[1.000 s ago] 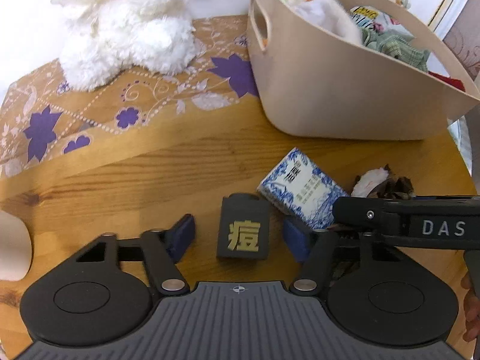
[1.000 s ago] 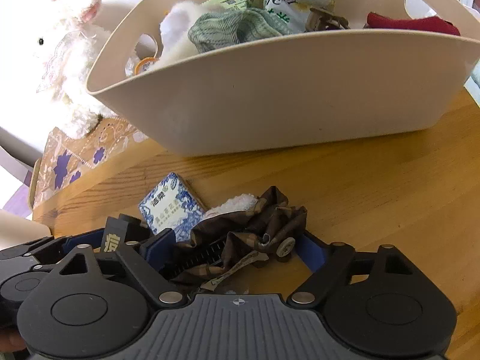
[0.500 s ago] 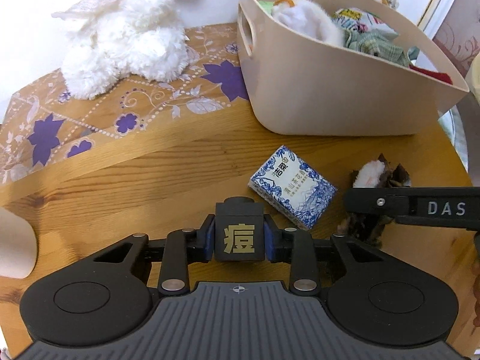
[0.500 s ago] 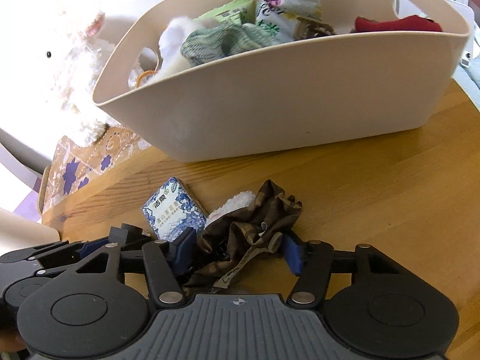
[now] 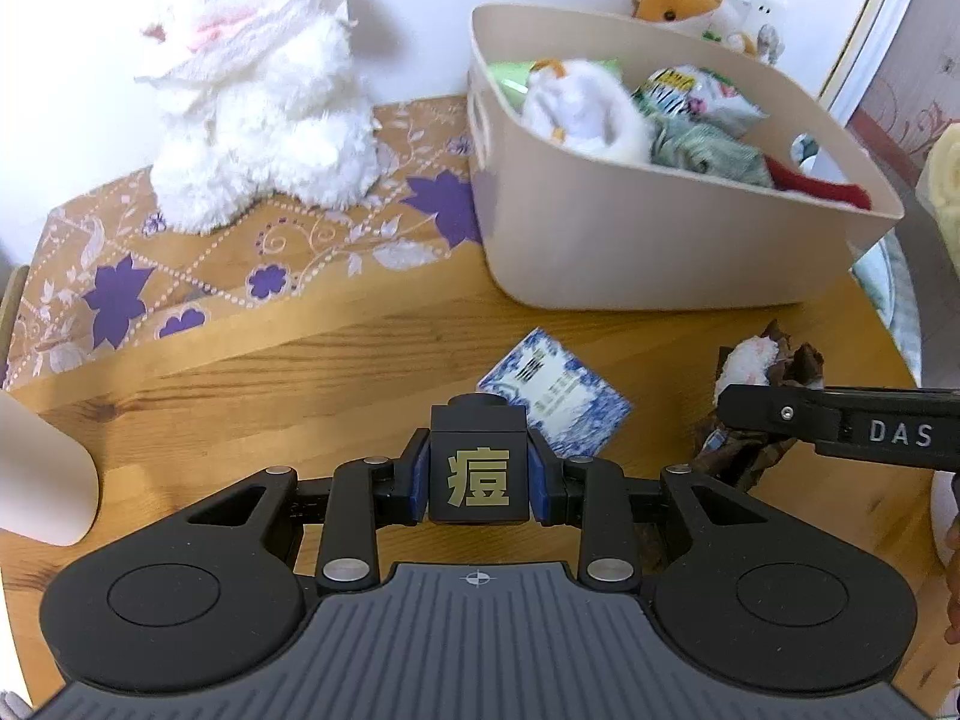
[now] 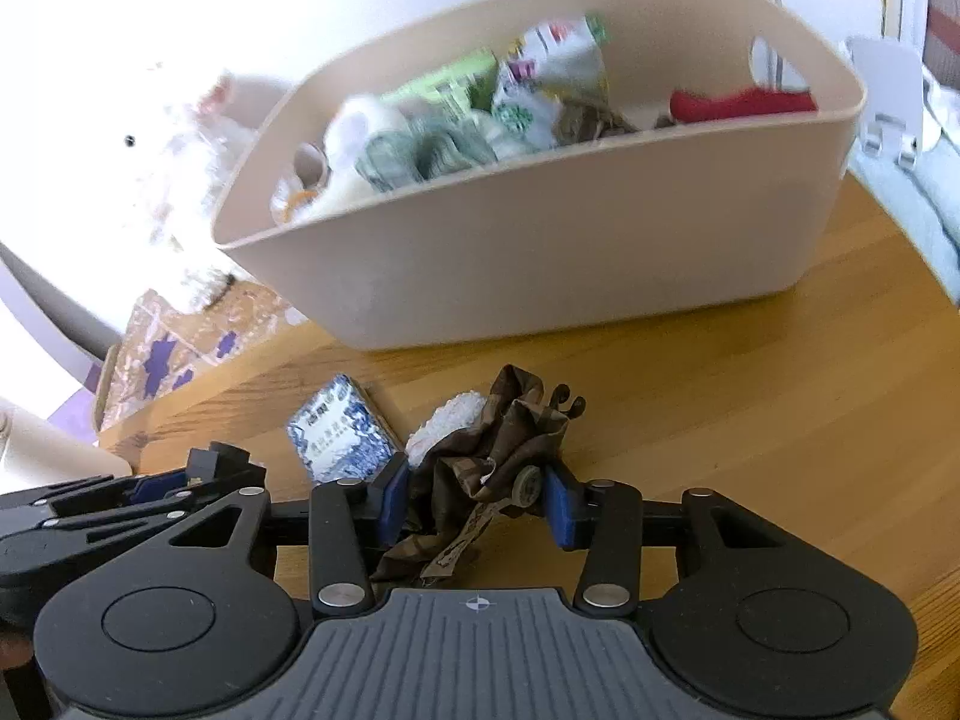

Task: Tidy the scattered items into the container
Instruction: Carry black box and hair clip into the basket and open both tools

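Note:
My left gripper (image 5: pixel 478 474) is shut on a black box with a gold character (image 5: pixel 478 468), held above the wooden table. My right gripper (image 6: pixel 477 495) is shut on a crumpled brown patterned cloth with a white fluffy part (image 6: pixel 486 456), lifted a little off the table; the cloth also shows in the left wrist view (image 5: pixel 756 366). A blue-and-white patterned box (image 5: pixel 555 399) lies on the table between the grippers, also in the right wrist view (image 6: pixel 339 435). The beige container (image 5: pixel 630 246) stands beyond, holding several items (image 6: pixel 540 252).
A white plush rabbit (image 5: pixel 264 108) sits on a purple-leaf runner (image 5: pixel 240 264) at the back left. An orange plush (image 5: pixel 678 0) is behind the container. A pale cylinder (image 5: pixel 42 480) stands at the left edge. The table's rounded edge (image 6: pixel 936 276) lies to the right.
My left gripper closed on the black box and lifted it. My right gripper closed on the brown cloth and raised it. Both views rose, showing more of the container's inside.

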Demonstrator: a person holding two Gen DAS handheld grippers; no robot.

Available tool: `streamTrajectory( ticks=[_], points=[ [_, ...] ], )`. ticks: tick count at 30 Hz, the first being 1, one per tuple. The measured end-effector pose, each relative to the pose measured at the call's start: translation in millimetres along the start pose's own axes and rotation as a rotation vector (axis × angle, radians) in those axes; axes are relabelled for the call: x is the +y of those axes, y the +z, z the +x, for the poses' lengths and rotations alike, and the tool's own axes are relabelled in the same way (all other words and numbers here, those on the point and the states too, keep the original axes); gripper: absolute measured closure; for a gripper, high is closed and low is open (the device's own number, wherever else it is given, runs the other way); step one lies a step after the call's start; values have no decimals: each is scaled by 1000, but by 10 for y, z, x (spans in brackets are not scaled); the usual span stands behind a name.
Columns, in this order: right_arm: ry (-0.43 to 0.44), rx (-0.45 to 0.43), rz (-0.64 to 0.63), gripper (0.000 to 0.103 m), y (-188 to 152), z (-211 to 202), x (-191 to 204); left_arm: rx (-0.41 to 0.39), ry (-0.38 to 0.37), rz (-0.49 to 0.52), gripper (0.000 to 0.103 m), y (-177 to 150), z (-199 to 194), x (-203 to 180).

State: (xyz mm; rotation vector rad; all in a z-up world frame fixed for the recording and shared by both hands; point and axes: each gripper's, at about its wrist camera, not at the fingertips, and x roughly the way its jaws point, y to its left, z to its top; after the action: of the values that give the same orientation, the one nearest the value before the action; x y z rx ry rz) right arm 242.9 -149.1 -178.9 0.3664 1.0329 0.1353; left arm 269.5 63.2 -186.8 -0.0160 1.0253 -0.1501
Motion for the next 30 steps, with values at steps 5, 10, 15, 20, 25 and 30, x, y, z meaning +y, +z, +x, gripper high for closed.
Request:
streamTrajectory(
  ticks=[5,10,15,20,25,30],
  points=[
    [27,-62,-11,61,81,-268,-19,-51,-19,-4,71,83,-174,-75],
    [43,-137,-22,61,212,-573,-84,-112,-38,-15,71,229,-370,-160],
    [51,-203,-12,61,384,-873,-229,-160,-38,-8,71,399,-484,-280],
    [54,-268,13,61,565,-1027,-361,-213,-65,-18,71,606,-554,-421],
    [45,-328,7,61,775,-1132,-466,-249,-84,-20,71,809,-550,-593],
    [23,-358,0,60,1027,-1127,-574,-266,-93,-42,71,1055,-450,-739]
  ],
)
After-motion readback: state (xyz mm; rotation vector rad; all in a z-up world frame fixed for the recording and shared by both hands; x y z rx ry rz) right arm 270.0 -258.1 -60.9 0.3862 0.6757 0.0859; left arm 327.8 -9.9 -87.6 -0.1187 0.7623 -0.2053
